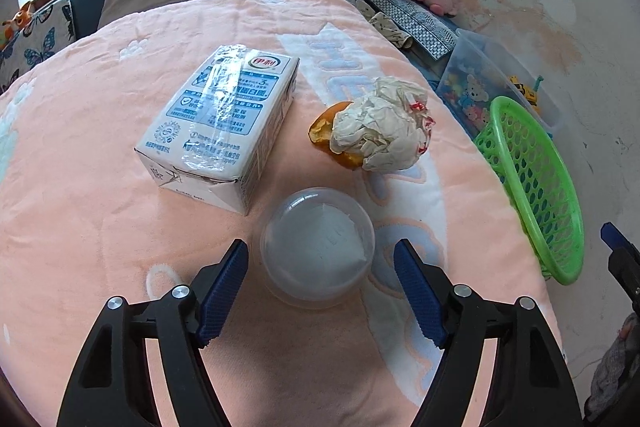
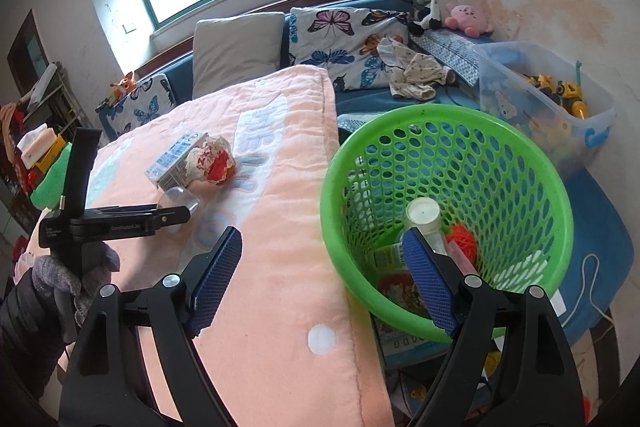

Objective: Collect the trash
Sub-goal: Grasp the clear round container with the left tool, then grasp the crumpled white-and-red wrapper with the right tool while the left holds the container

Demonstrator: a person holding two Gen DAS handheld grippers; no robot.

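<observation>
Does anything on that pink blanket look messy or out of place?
Yes. A crumpled paper wrapper sits on an orange peel, beside a milk carton lying on its side and an empty clear plastic cup: litter on bedding.

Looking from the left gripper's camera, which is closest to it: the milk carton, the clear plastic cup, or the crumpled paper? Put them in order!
1. Clear plastic cup: right between the open fingers of the left hand-held gripper.
2. Milk carton: further back, left.
3. Crumpled paper: further back, right, about as far as the carton; too close to call.
</observation>
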